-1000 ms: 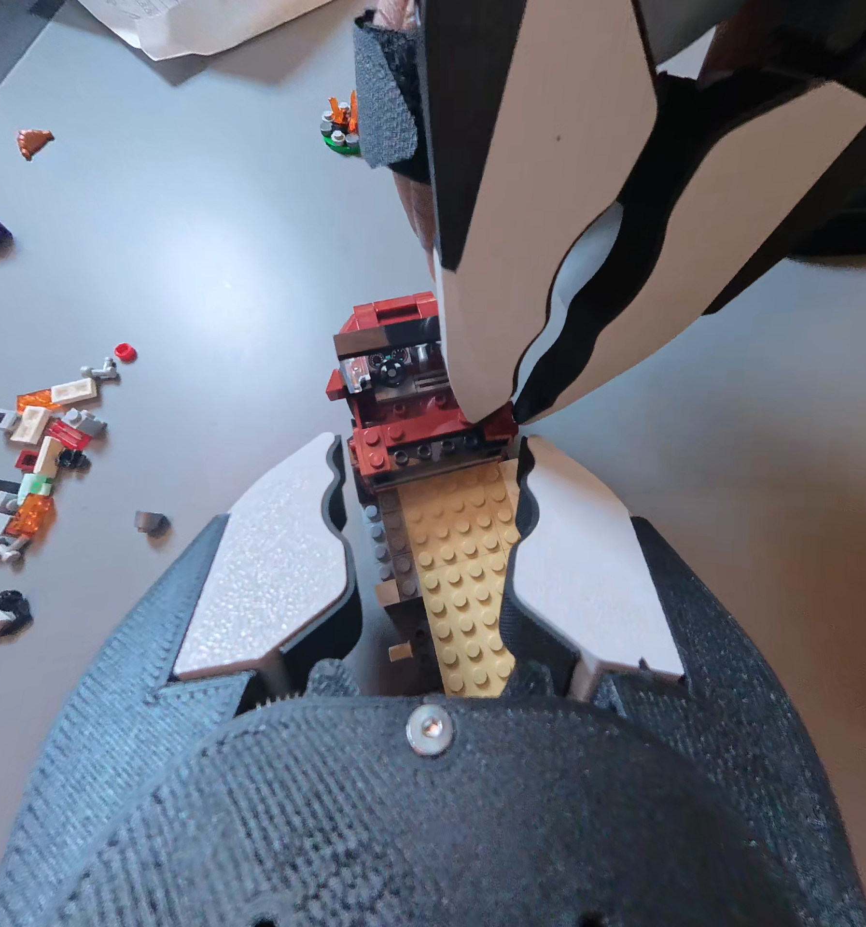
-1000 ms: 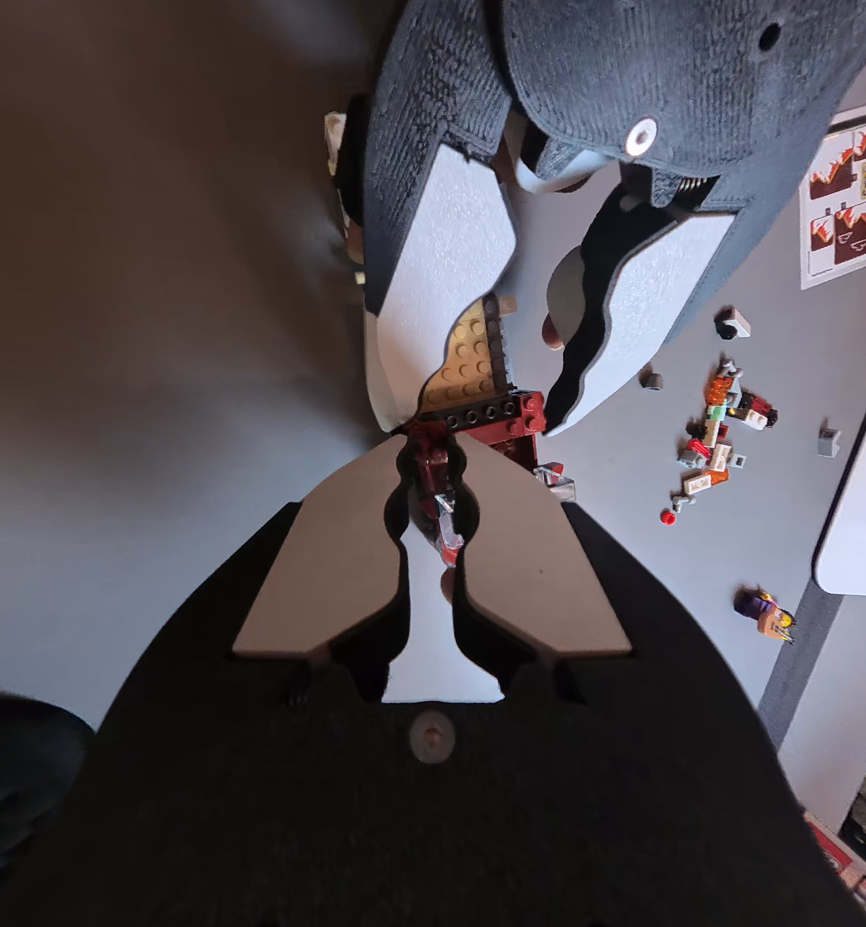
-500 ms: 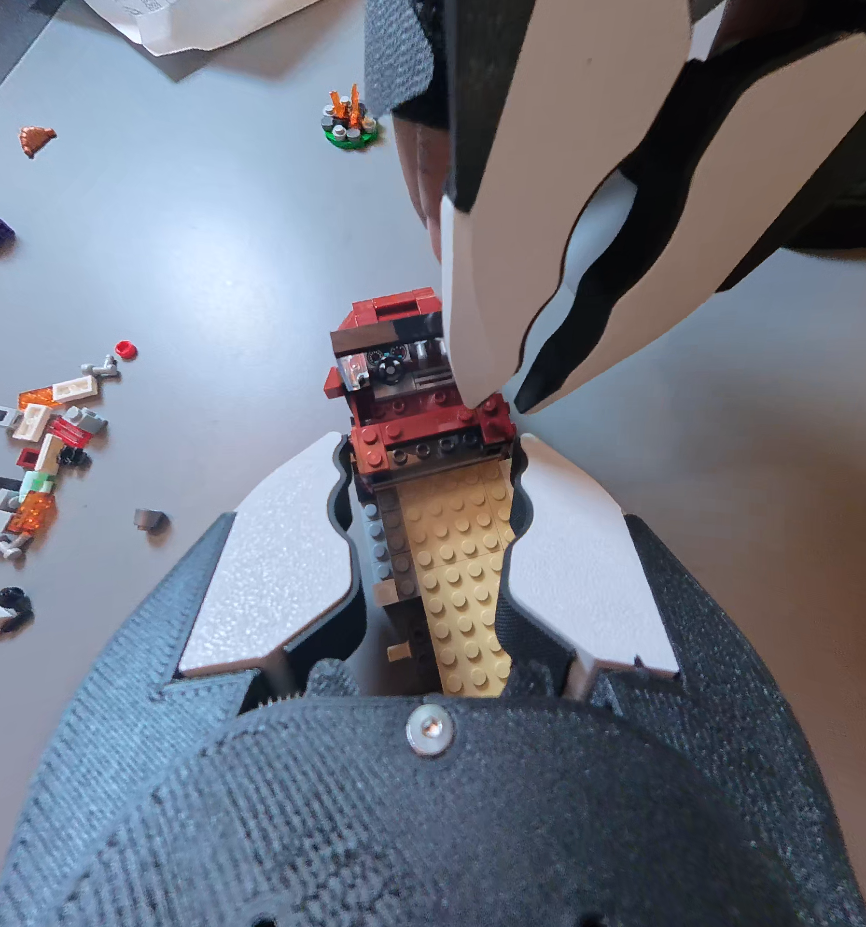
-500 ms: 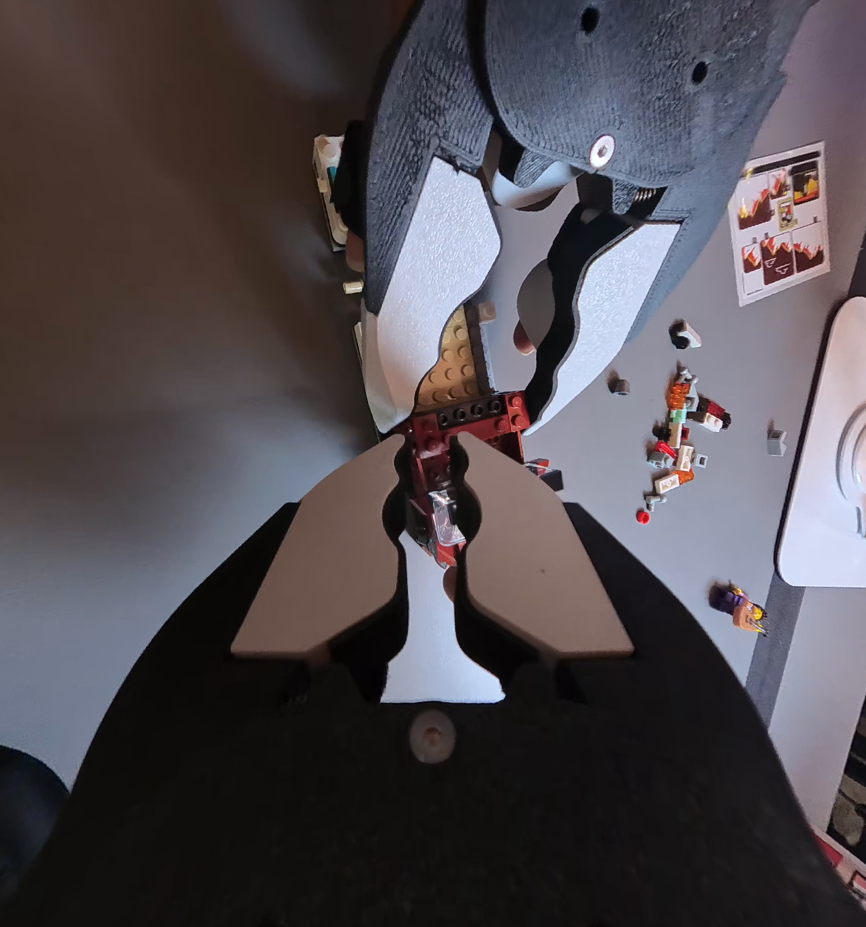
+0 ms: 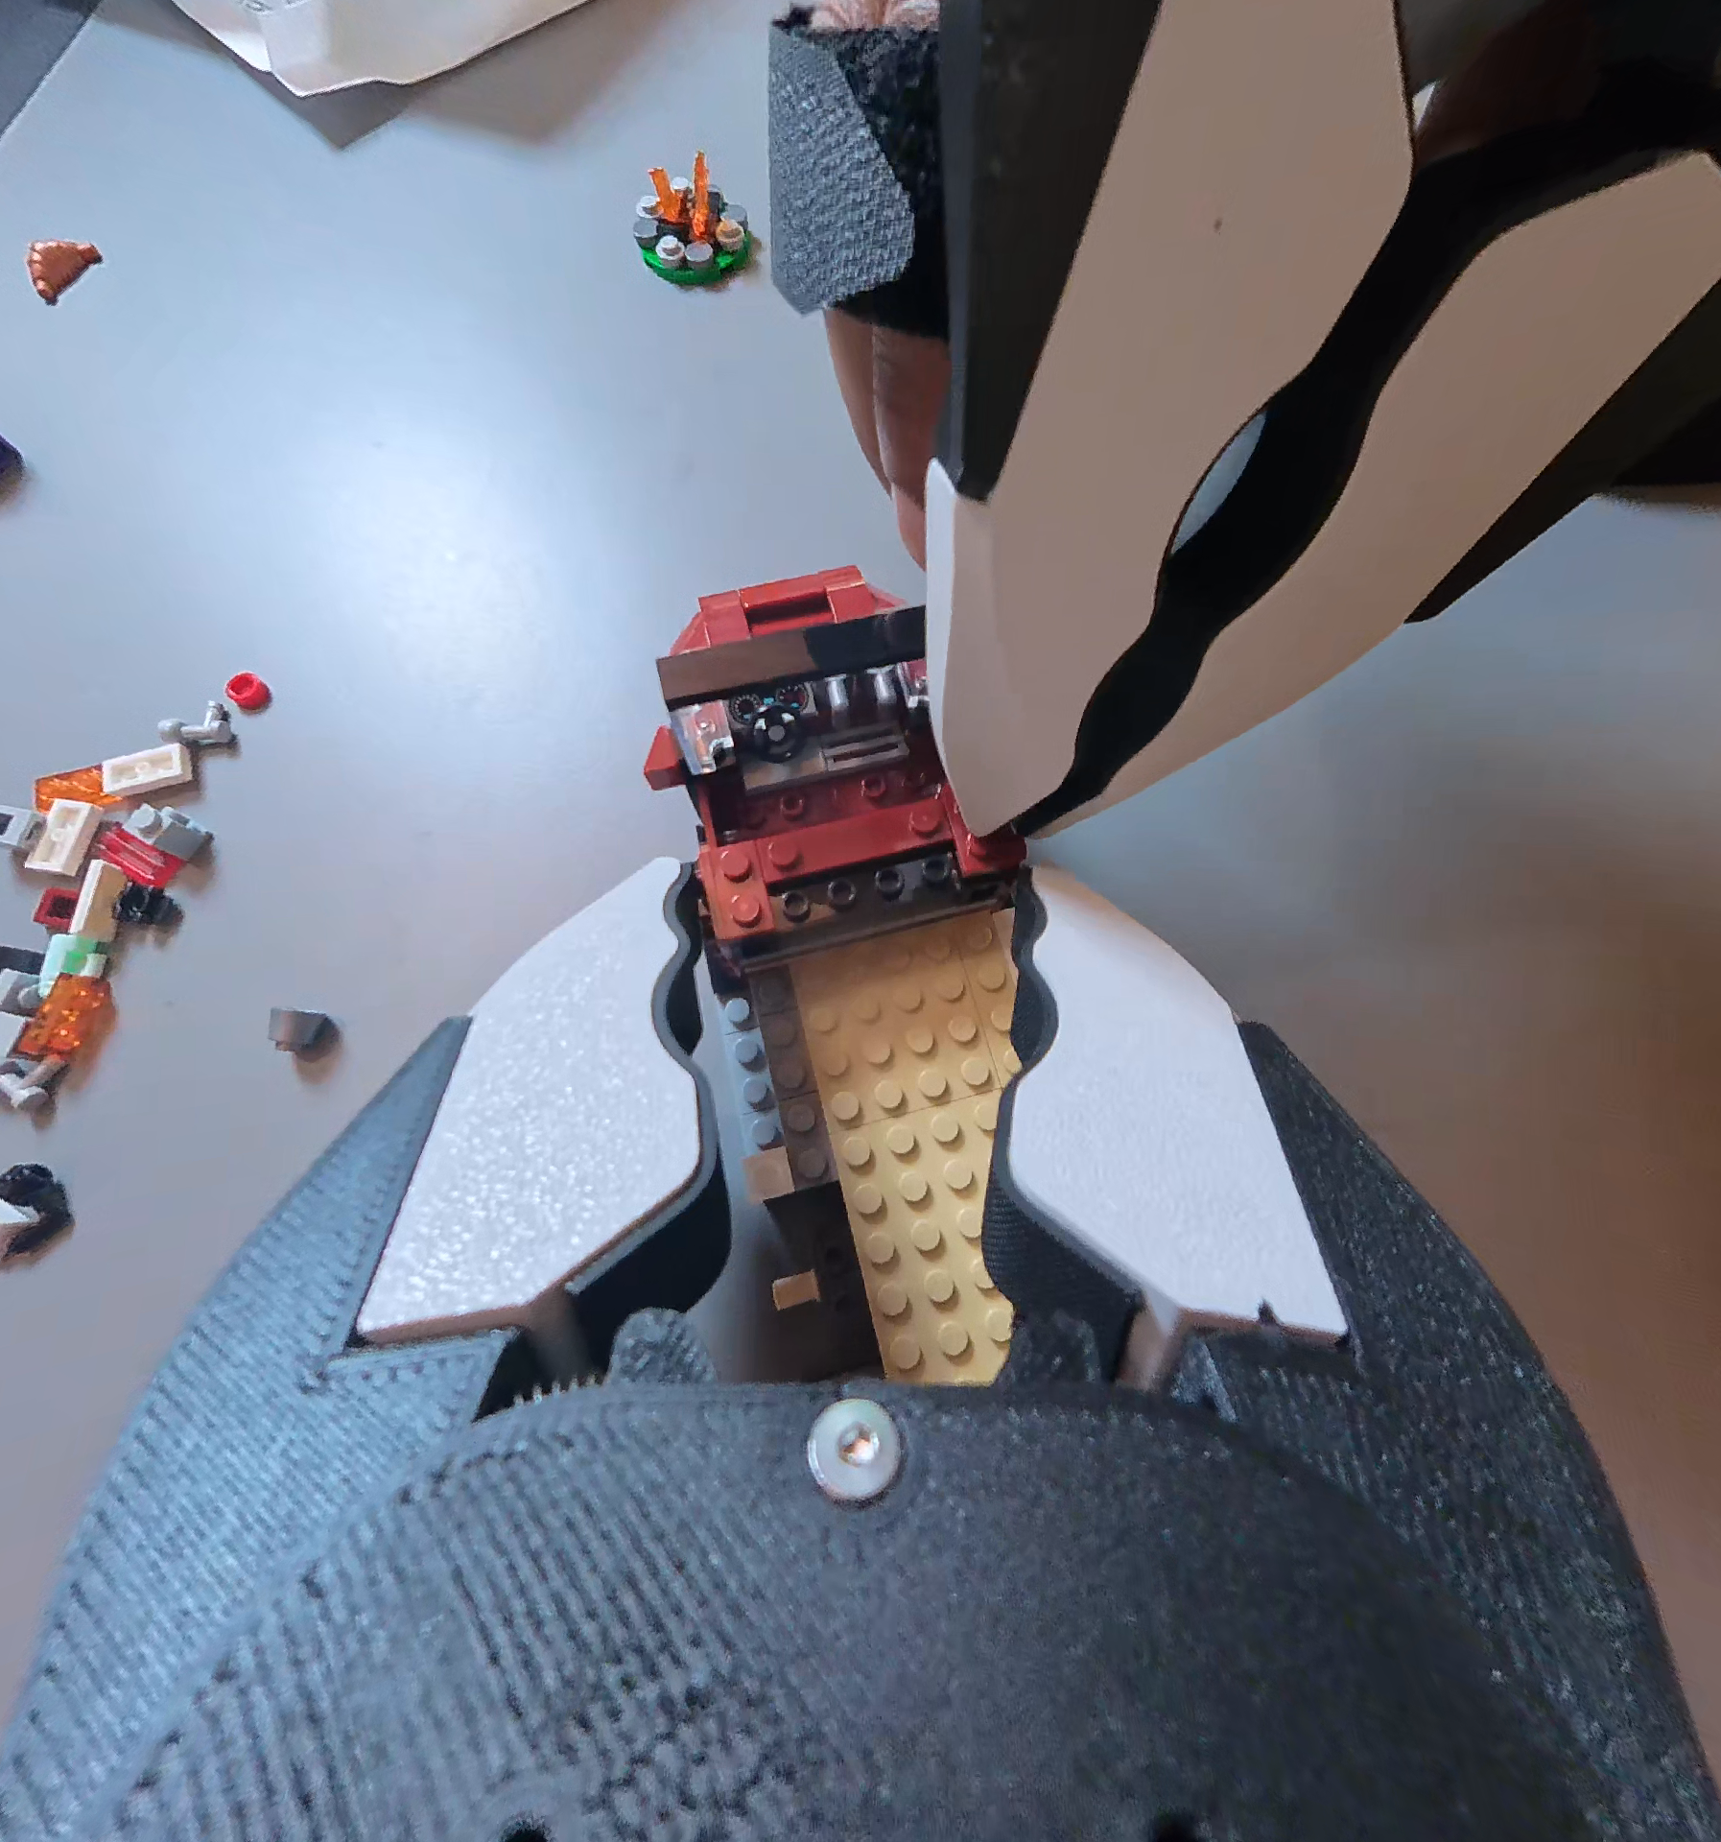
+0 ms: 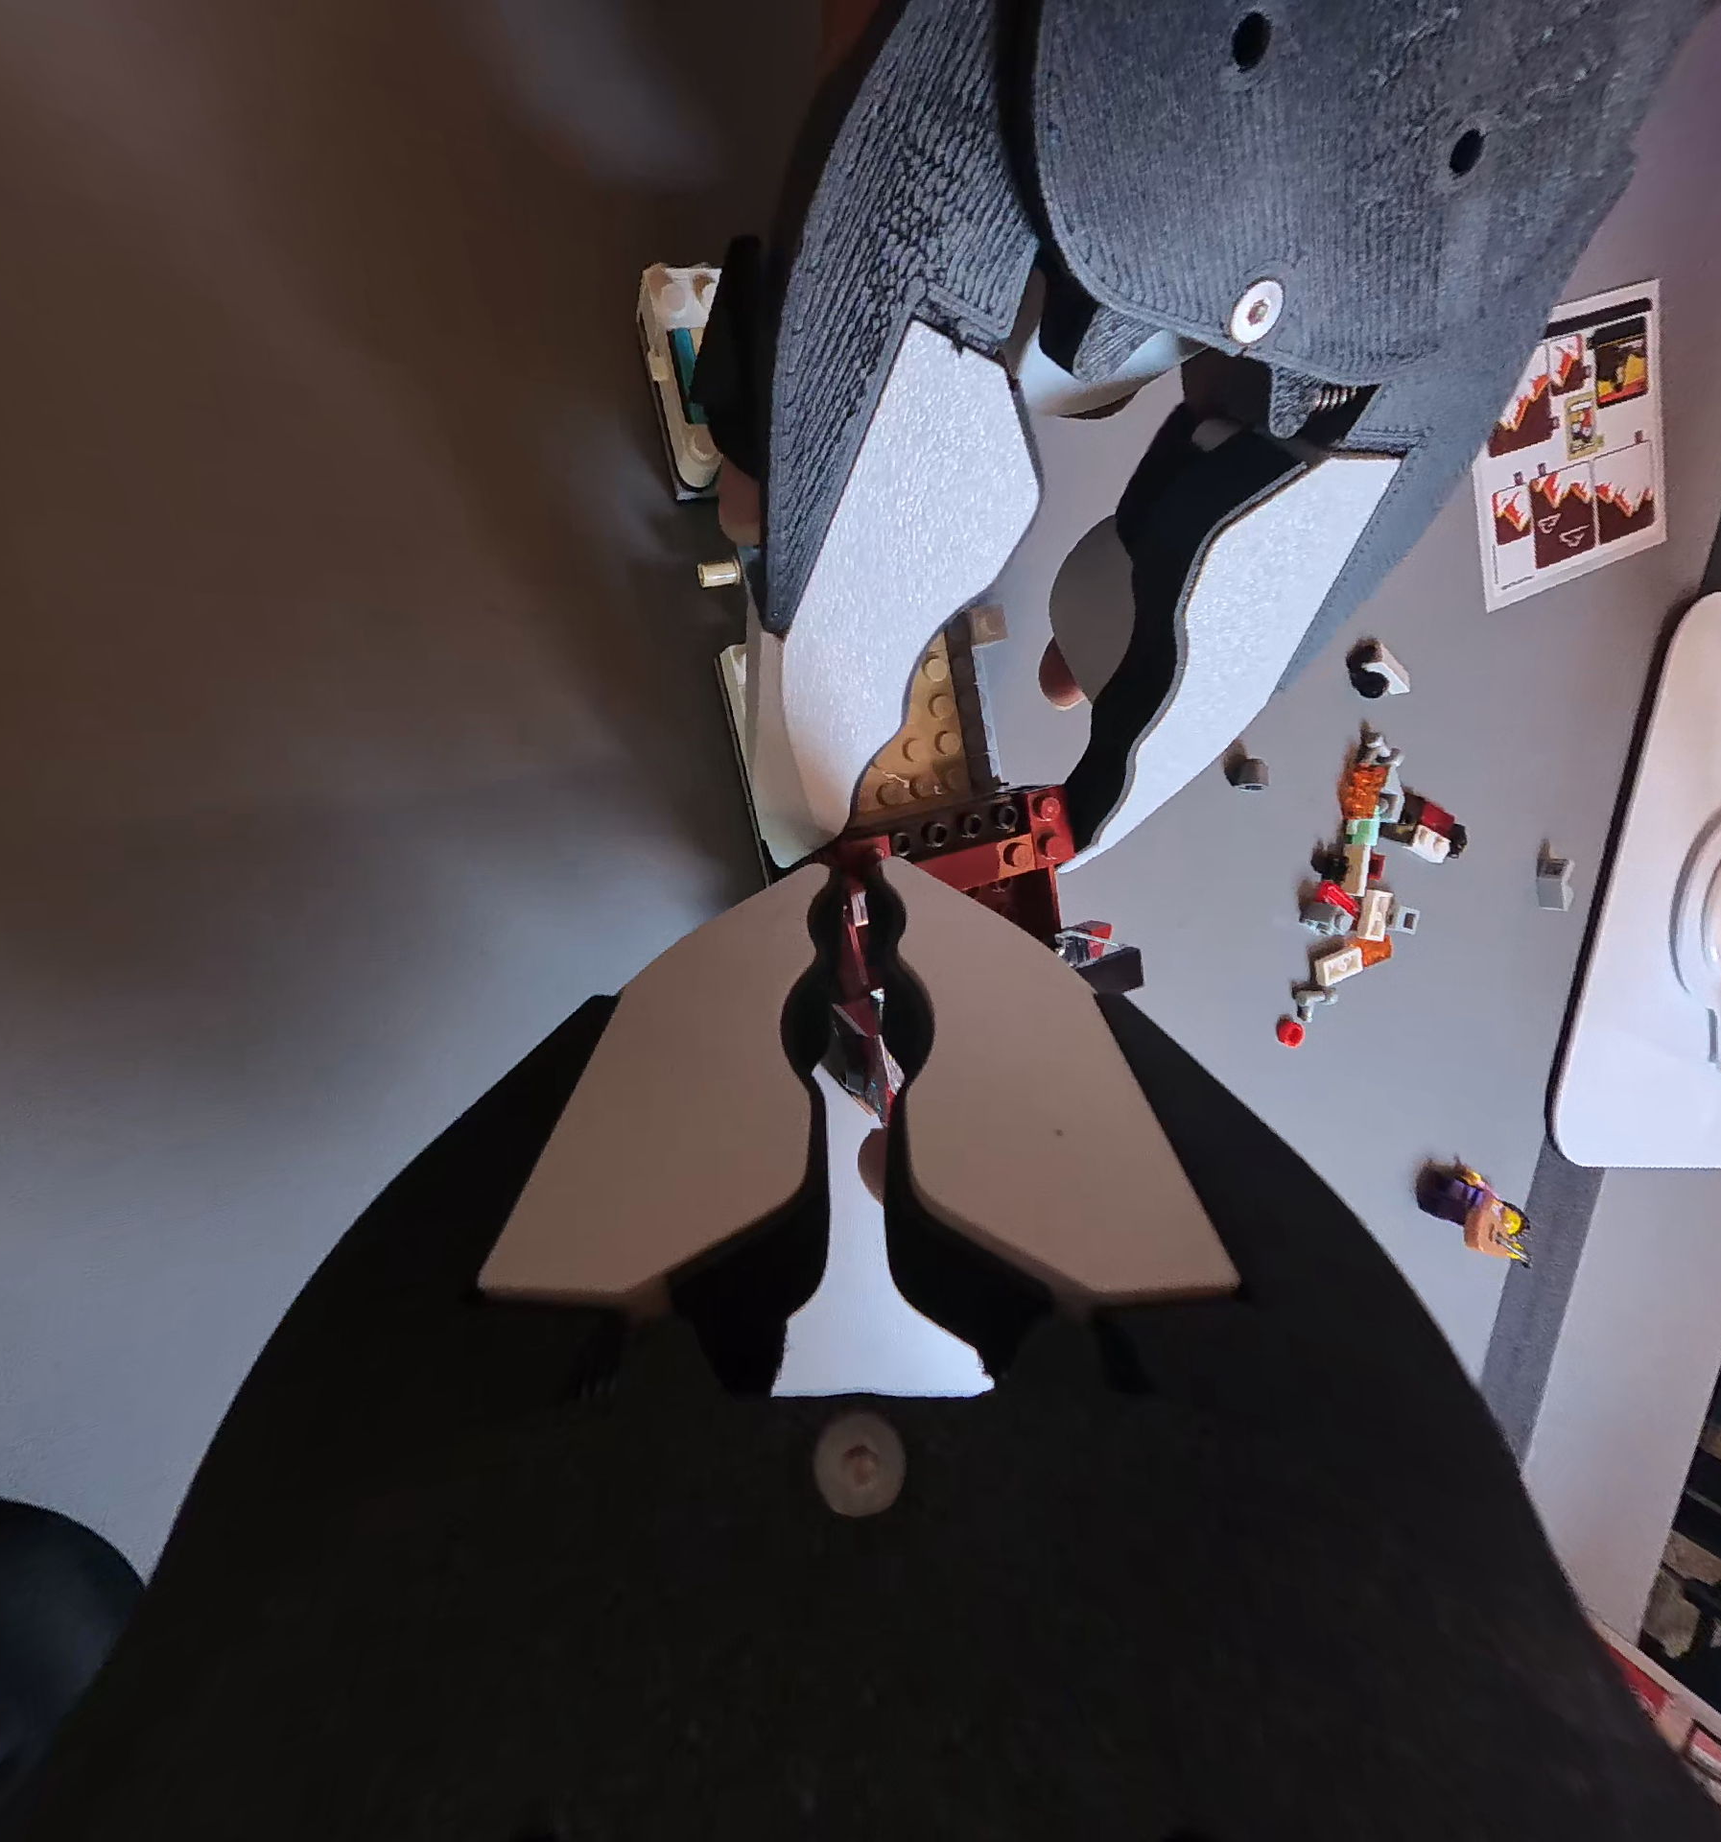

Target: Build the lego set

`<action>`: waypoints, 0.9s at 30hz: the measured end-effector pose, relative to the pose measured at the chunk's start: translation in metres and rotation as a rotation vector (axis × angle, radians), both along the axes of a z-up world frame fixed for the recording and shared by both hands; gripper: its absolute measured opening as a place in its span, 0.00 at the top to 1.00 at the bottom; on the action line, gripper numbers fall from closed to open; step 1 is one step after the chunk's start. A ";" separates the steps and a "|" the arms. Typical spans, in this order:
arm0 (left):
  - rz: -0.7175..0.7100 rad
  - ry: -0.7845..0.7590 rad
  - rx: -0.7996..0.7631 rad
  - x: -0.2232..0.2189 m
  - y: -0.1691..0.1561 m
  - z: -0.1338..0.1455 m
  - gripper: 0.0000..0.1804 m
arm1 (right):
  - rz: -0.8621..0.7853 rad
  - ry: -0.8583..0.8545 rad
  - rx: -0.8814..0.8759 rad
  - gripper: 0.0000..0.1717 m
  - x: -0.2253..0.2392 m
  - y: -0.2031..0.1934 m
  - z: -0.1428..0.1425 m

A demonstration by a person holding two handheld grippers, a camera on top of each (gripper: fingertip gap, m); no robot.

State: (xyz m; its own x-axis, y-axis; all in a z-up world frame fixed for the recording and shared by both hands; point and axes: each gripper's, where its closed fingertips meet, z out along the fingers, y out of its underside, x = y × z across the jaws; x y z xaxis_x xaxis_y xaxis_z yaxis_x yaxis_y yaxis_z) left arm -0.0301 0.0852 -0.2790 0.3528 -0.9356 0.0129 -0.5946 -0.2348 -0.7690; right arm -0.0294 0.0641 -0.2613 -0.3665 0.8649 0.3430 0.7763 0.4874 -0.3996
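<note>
One dark-red brick truck w/ tan studded bed.

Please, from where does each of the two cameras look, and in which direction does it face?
Left wrist view: sits on the left gripper, looks forward and down along its fingers at the brick truck model they clamp over the grey table; the right gripper enters from top right.
Right wrist view: sits on the right gripper, faces the opposite way; its fingers nearly meet at the model's dark red side; the left gripper is above.
Shared: the model, both grippers, loose bricks.
</note>
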 end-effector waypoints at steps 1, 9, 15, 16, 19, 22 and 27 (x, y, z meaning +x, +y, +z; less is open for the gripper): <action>-0.001 0.002 0.001 0.000 0.000 0.000 0.66 | -0.003 0.003 -0.010 0.98 0.000 0.000 0.000; -0.008 0.009 0.003 0.000 -0.001 -0.001 0.65 | 0.008 0.004 0.028 0.96 -0.001 0.000 -0.003; -0.005 0.011 0.008 0.000 -0.001 -0.001 0.66 | -0.003 -0.003 0.037 0.96 -0.001 0.000 -0.003; -0.005 0.013 0.010 0.000 -0.001 -0.001 0.66 | -0.005 0.000 0.040 0.96 -0.001 0.000 -0.004; -0.003 0.014 0.012 0.000 0.000 -0.001 0.66 | -0.015 0.007 0.051 0.96 -0.001 0.000 -0.004; -0.002 0.013 0.013 -0.001 0.000 -0.001 0.66 | -0.045 0.054 0.010 0.96 -0.003 -0.001 -0.003; -0.001 0.015 0.009 0.000 -0.001 -0.001 0.66 | -0.068 0.094 -0.002 0.94 0.000 -0.005 -0.001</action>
State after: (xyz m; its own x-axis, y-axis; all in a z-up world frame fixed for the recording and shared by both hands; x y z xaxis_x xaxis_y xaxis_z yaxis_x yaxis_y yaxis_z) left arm -0.0303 0.0844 -0.2800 0.3519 -0.9360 -0.0008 -0.6060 -0.2272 -0.7623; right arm -0.0295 0.0590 -0.2626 -0.2730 0.8876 0.3711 0.7669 0.4337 -0.4731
